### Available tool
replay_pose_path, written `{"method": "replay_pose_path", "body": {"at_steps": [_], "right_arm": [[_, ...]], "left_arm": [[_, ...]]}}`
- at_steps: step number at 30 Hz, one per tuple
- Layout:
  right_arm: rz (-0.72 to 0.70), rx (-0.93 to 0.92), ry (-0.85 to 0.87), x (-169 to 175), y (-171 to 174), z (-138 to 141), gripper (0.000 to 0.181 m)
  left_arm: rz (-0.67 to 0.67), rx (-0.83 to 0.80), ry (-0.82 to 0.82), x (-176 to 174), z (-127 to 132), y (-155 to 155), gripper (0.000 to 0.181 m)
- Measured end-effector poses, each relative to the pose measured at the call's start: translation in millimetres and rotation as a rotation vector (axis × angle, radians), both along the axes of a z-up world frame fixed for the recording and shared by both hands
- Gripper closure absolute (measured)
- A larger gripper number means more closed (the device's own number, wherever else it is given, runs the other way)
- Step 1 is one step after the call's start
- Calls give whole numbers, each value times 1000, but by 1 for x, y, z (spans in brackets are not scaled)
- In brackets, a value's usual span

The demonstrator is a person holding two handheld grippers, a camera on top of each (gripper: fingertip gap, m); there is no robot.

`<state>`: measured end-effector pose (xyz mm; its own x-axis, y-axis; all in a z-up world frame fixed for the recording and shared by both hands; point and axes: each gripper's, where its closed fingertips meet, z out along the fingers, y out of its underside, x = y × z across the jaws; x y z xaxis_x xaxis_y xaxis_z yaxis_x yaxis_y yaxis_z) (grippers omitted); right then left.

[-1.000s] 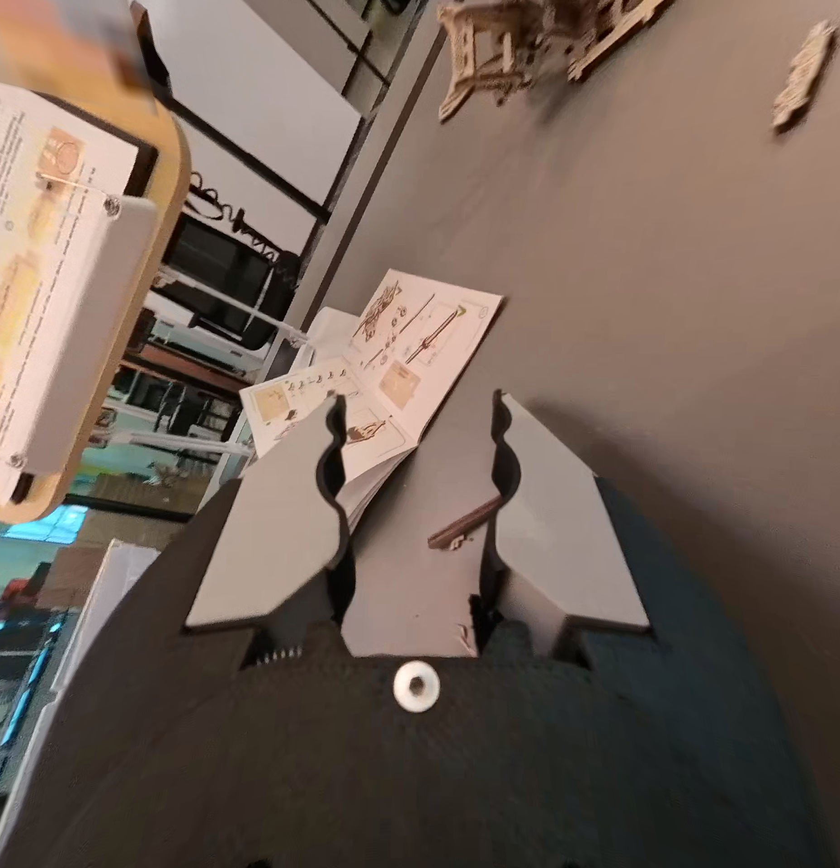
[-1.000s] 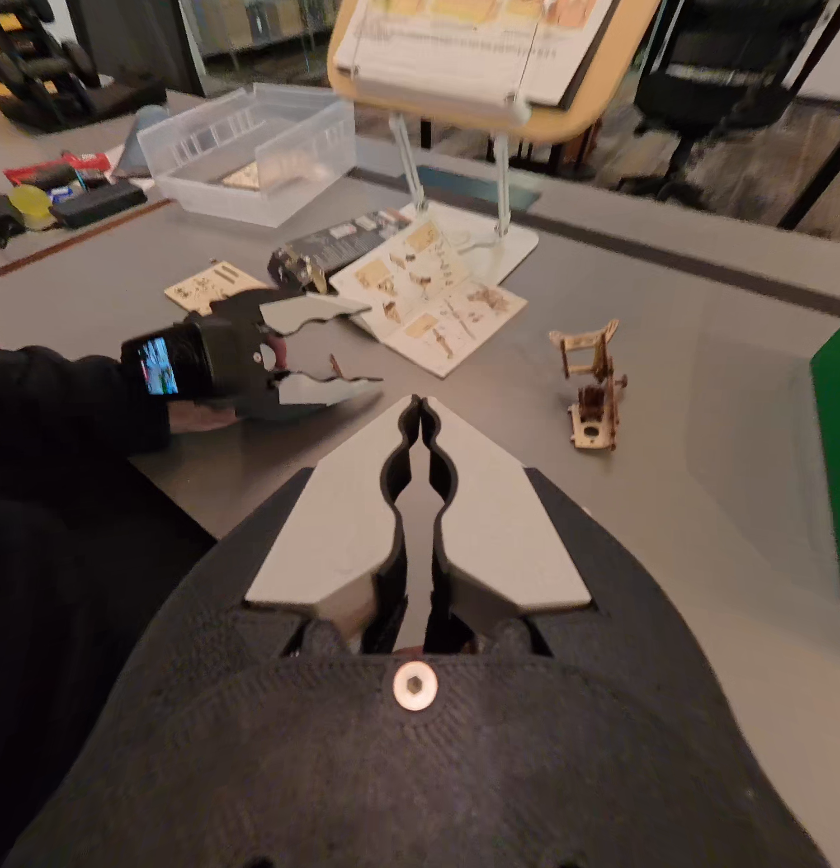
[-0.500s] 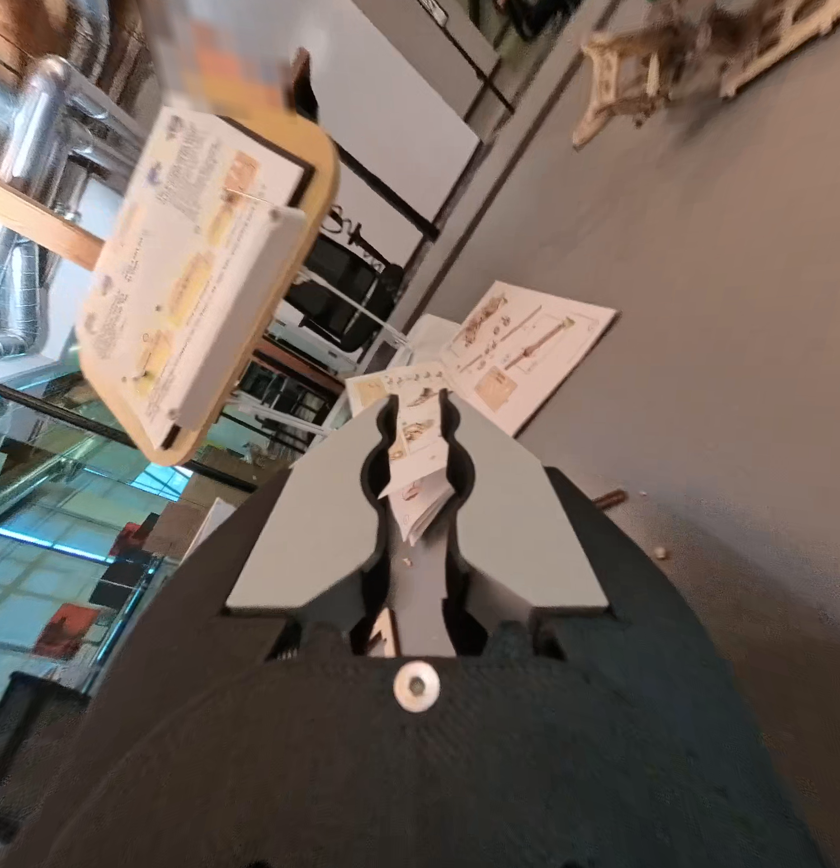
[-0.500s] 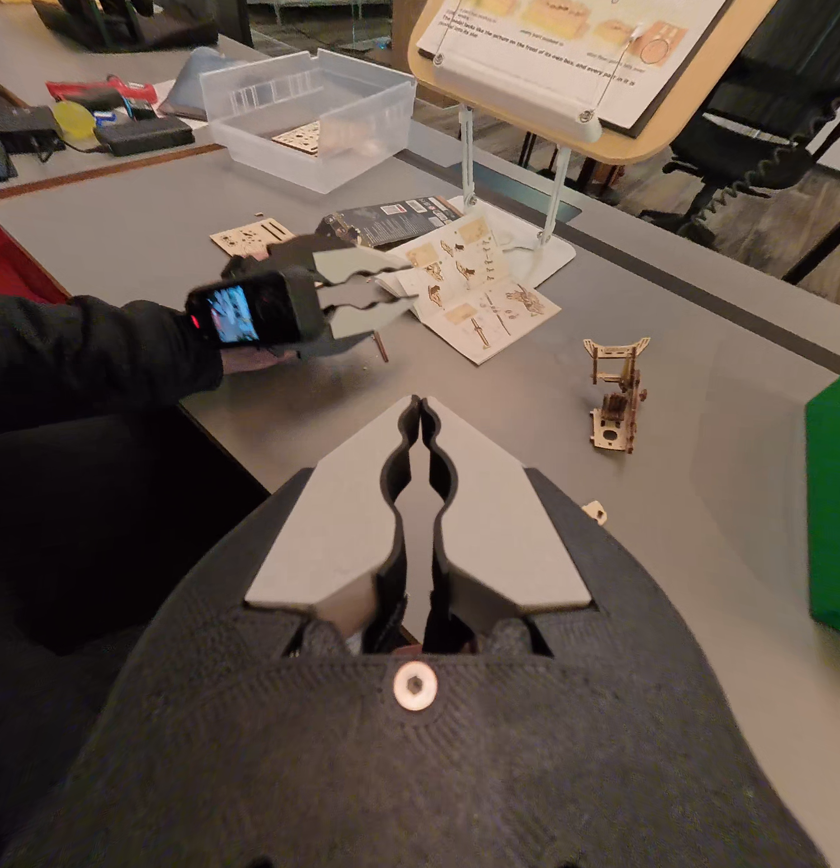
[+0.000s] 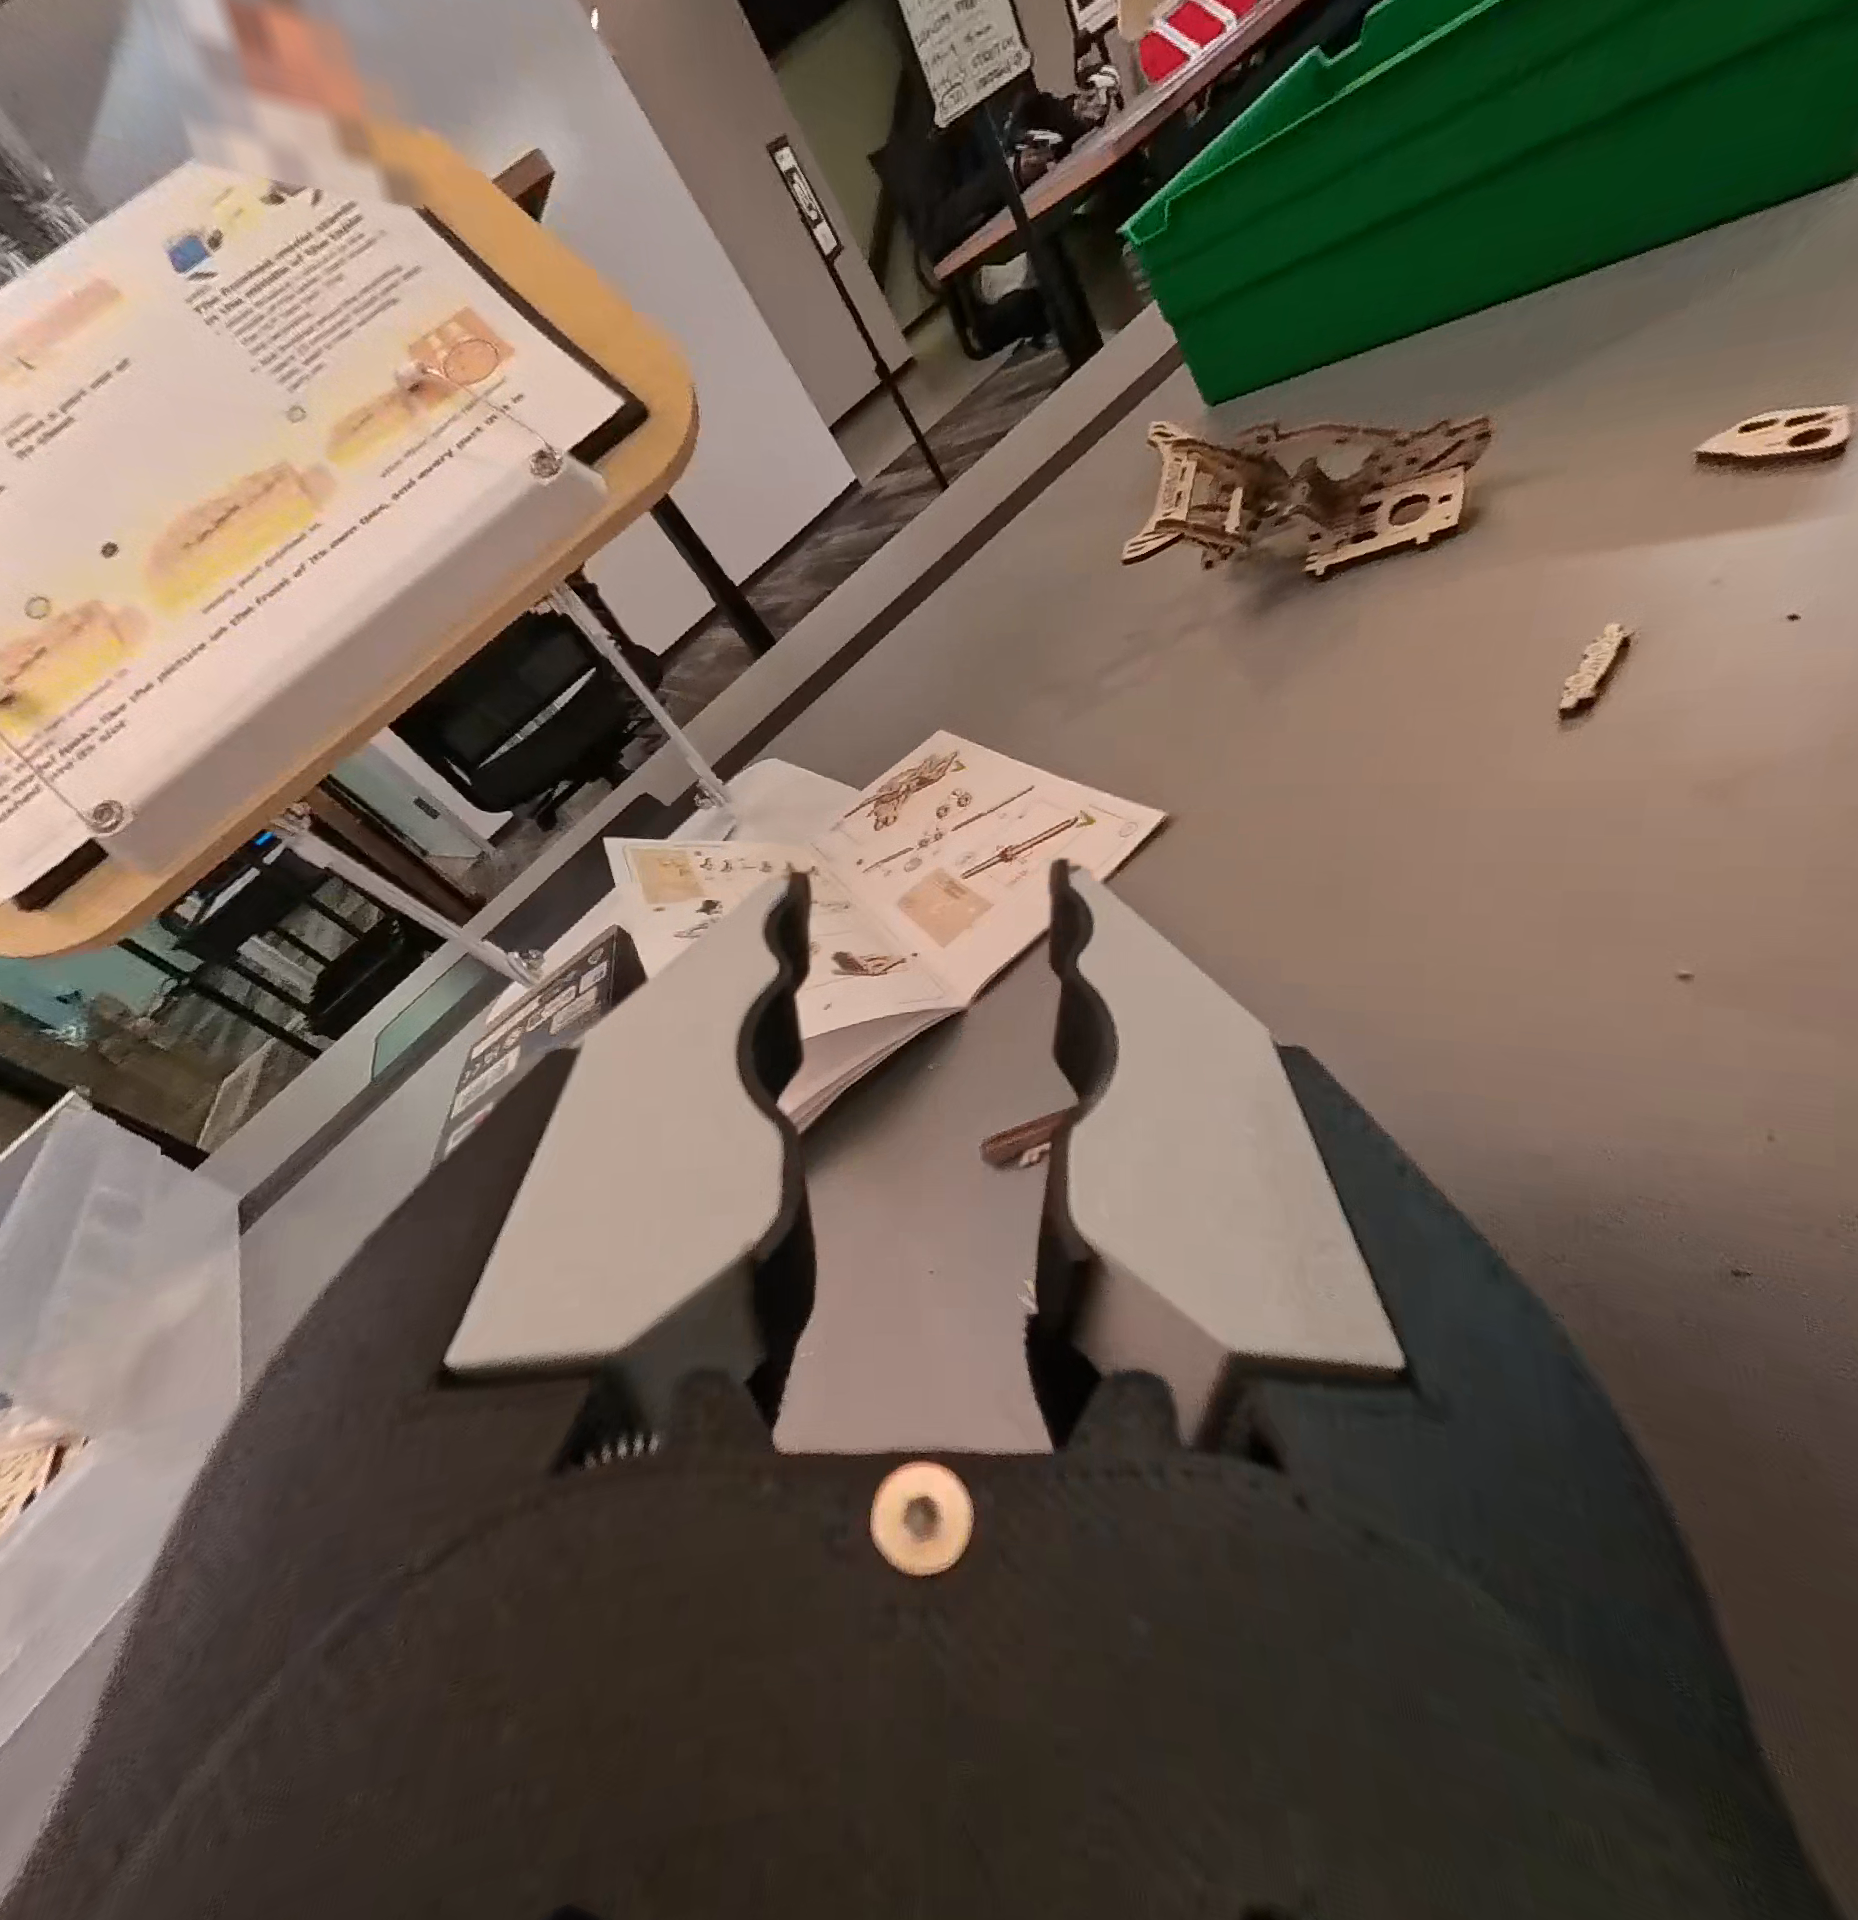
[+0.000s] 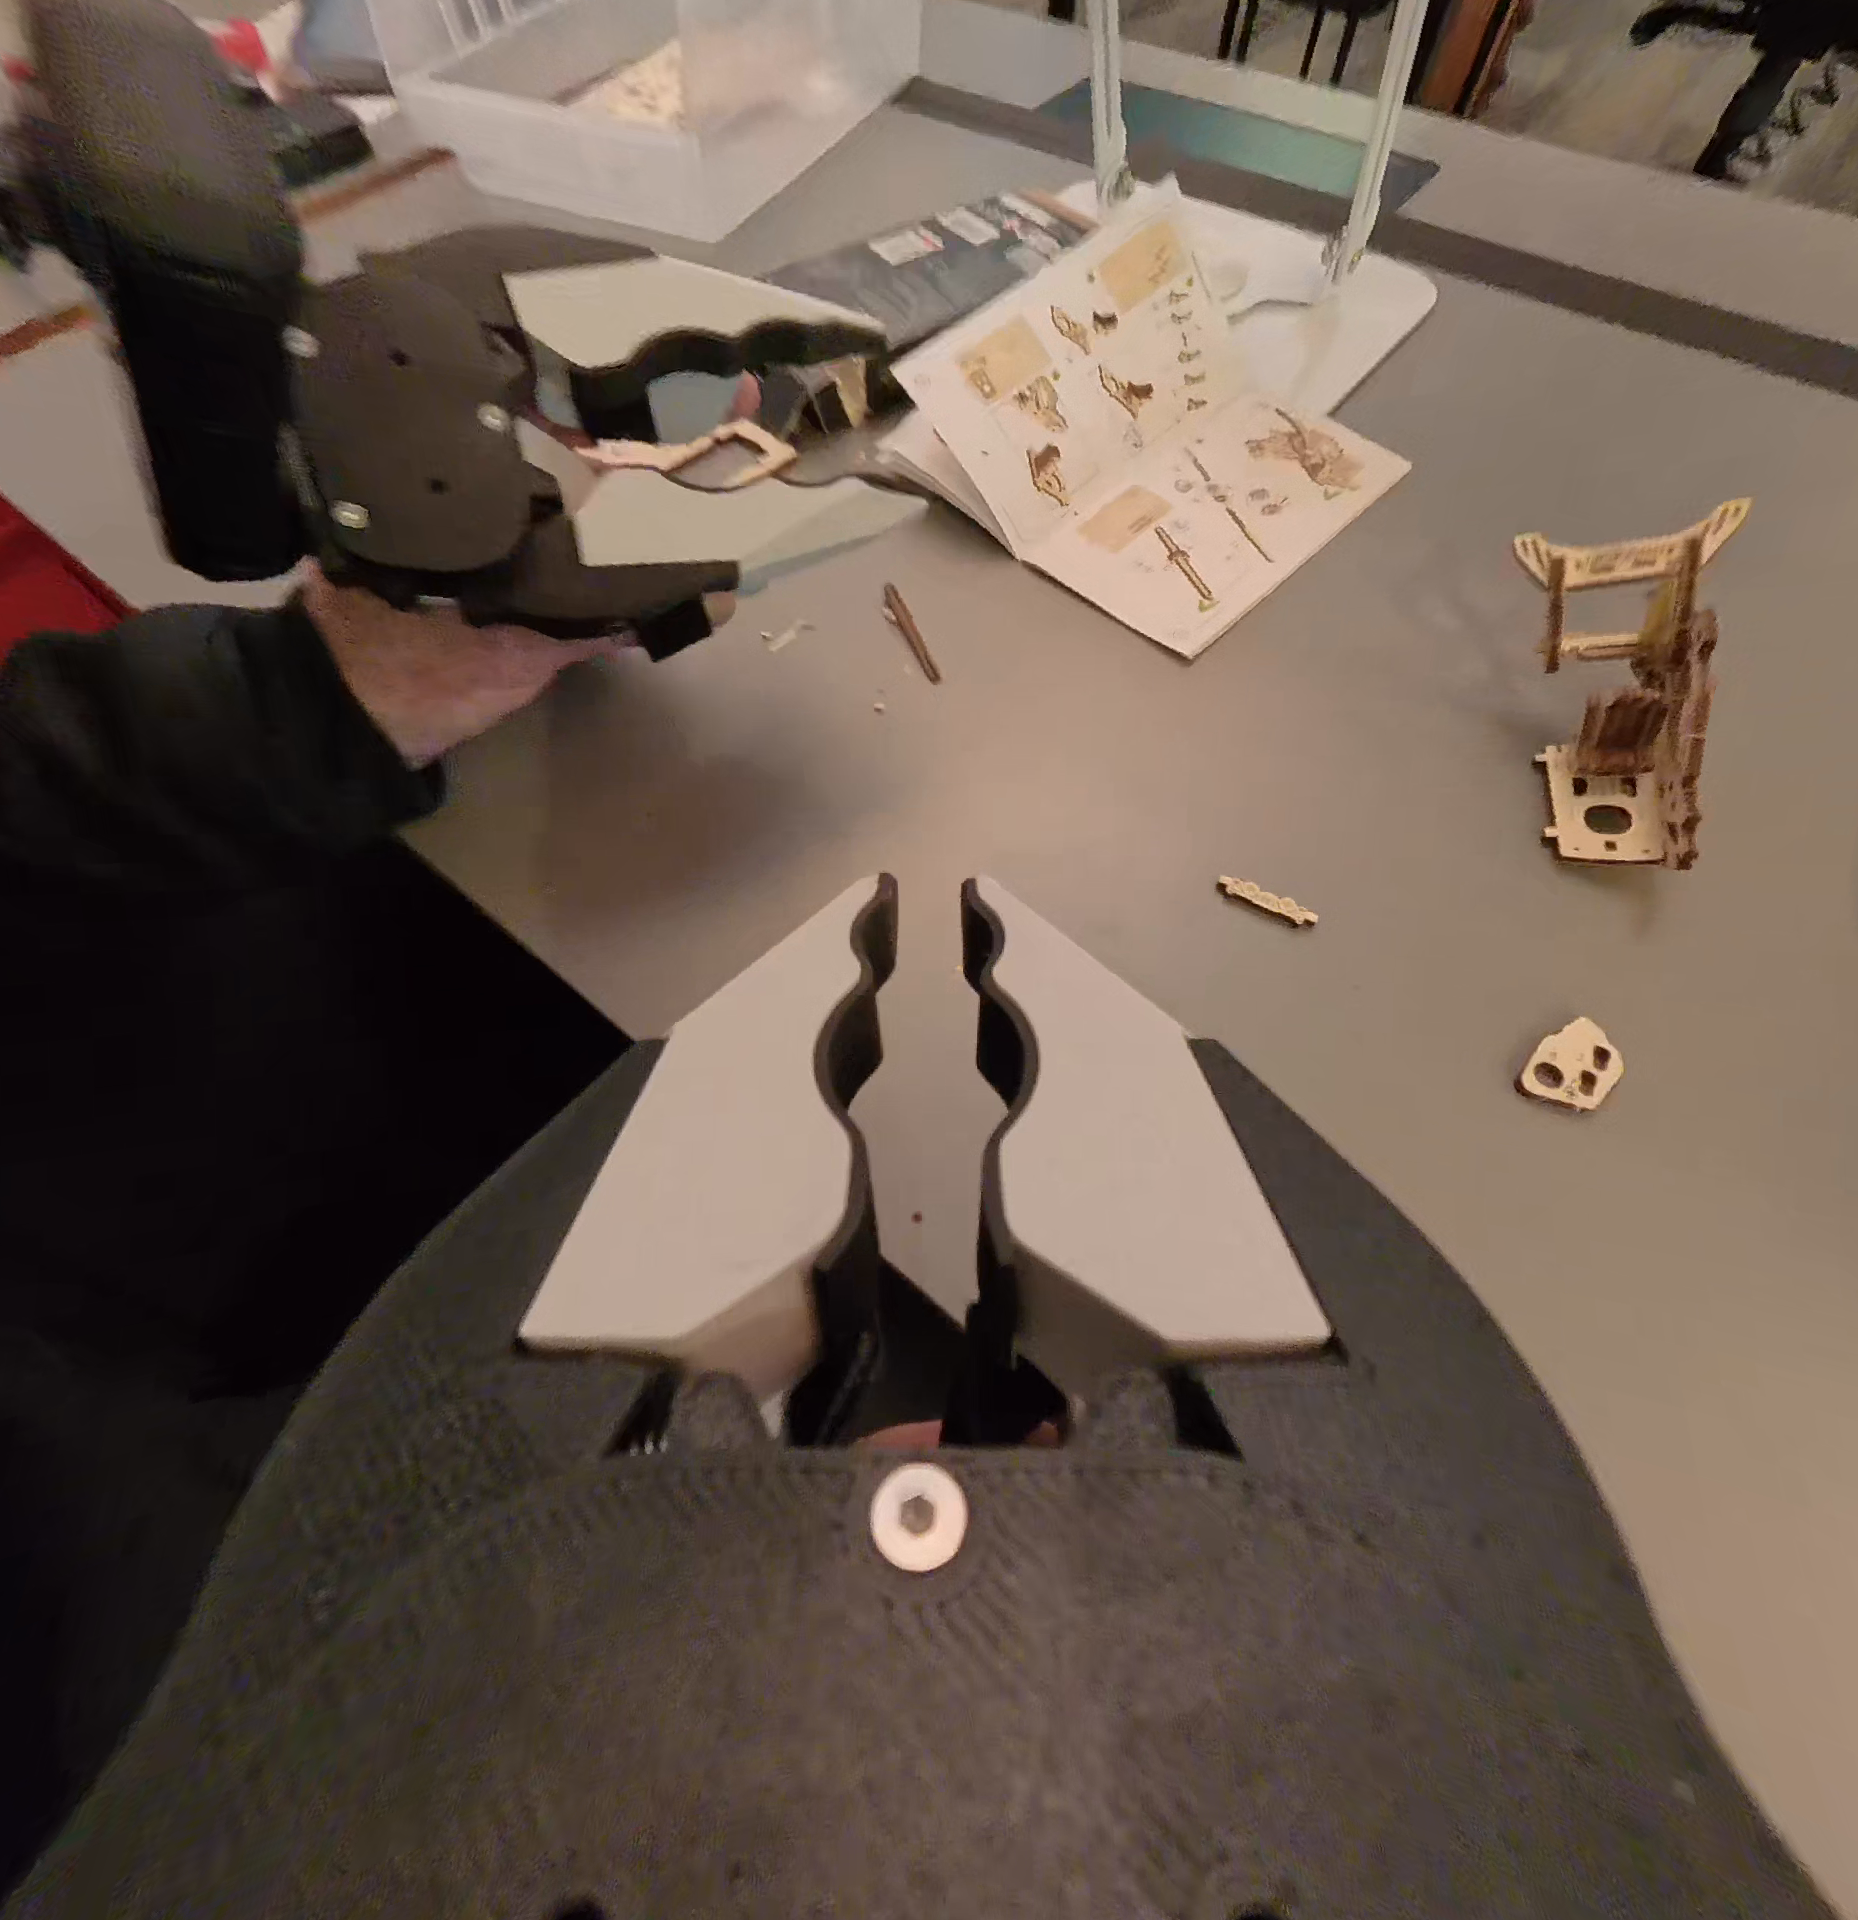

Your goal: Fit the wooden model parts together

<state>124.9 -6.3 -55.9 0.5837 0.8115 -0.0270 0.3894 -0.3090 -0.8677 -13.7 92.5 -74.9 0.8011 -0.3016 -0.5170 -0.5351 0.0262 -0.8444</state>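
My left gripper (image 5: 925, 904) had its fingers spread wide with nothing between the tips, a dark wooden stick (image 5: 1024, 1143) lying on the grey table (image 5: 1527, 935) just beside its right finger. My right gripper (image 6: 925, 894) was slightly parted and empty at centre frame; the part-built wooden model (image 6: 1621, 717) stood at right, with two small loose pieces (image 6: 1569, 1065) near it.

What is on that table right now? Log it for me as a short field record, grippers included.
left gripper: open, jaws wide apart; pale wooden piece at its fingers, grip unclear
right gripper: open a little, empty
partly built wooden model: standing on the grey table, untouched
loose parts: notched strip, holed plate, dark stick, all lying flat
instruction booklet: open, just beyond the left gripper
task state: no parts being joined yet
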Motion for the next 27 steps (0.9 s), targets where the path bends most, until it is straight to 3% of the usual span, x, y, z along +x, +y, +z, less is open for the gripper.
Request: {"method": "replay_pose_path", "body": {"at_steps": [4, 10, 13, 19, 20, 22, 23, 27], "right_arm": [[11, -51, 18, -16, 31, -12, 170], [93, 84, 62, -54, 73, 35, 168], [137, 128, 30, -66, 80, 43, 163], [238, 72, 45, -82, 59, 31, 163], [244, 48, 35, -81, 57, 26, 164], [248, 34, 7, -76, 55, 17, 166], [247, 18, -2, -72, 54, 12, 165], [224, -55, -7, -58, 57, -3, 158]], "left_arm": [[12, -24, -30, -6, -2, 5, 136], [39, -33, -13, -12, -4, 7, 133], [17, -47, -17, -8, -4, 2, 120], [8, -103, -155, -18, 11, -16, 97], [20, -145, -161, -24, 5, -15, 88], [32, -254, -151, -37, -10, -11, 52], [44, -287, -157, -46, -14, -9, 45], [35, -312, -155, -66, -12, 10, 54]]}}
